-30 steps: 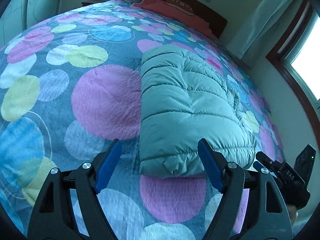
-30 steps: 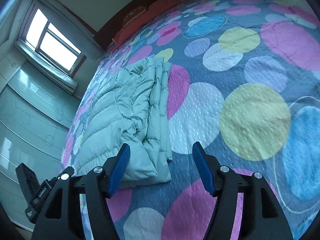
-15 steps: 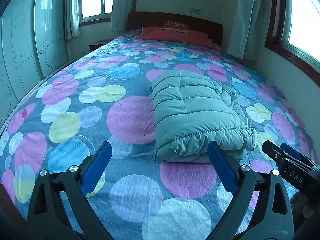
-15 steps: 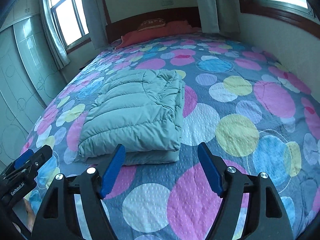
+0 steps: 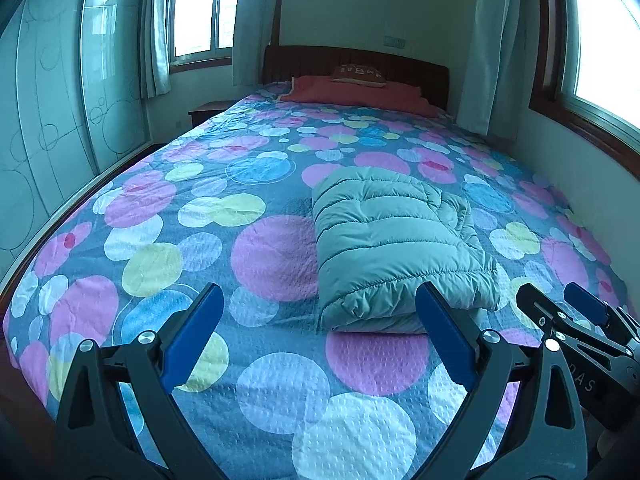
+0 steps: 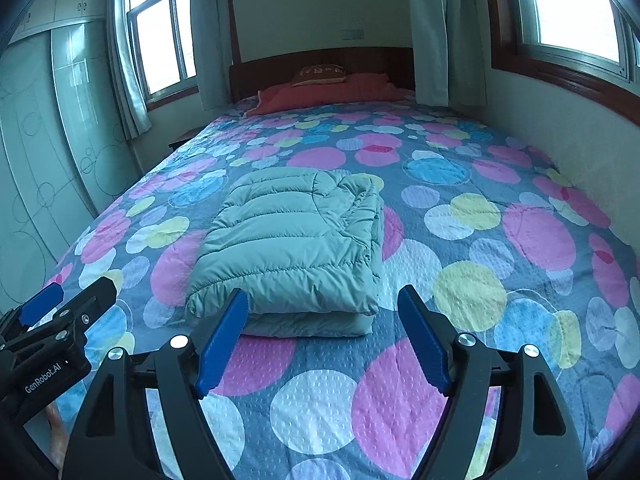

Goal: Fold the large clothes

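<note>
A pale green puffer jacket (image 5: 396, 248) lies folded into a thick rectangle on the bed; it also shows in the right wrist view (image 6: 292, 248). My left gripper (image 5: 320, 332) is open and empty, held above the near end of the bed, short of the jacket and to its left. My right gripper (image 6: 326, 332) is open and empty, just short of the jacket's near edge. The right gripper shows at the right of the left wrist view (image 5: 568, 316). The left gripper shows at the left of the right wrist view (image 6: 68, 300).
The bed carries a quilt with coloured circles (image 5: 160, 264). A red pillow (image 5: 360, 90) and wooden headboard (image 5: 352, 62) are at the far end. A wardrobe with glass doors (image 5: 52, 112) stands left. A wall (image 6: 568, 128) runs along the bed's right side.
Both grippers have pulled back and up from the jacket and levelled out. The views now take in the whole bed and the room. The jacket has not moved.
</note>
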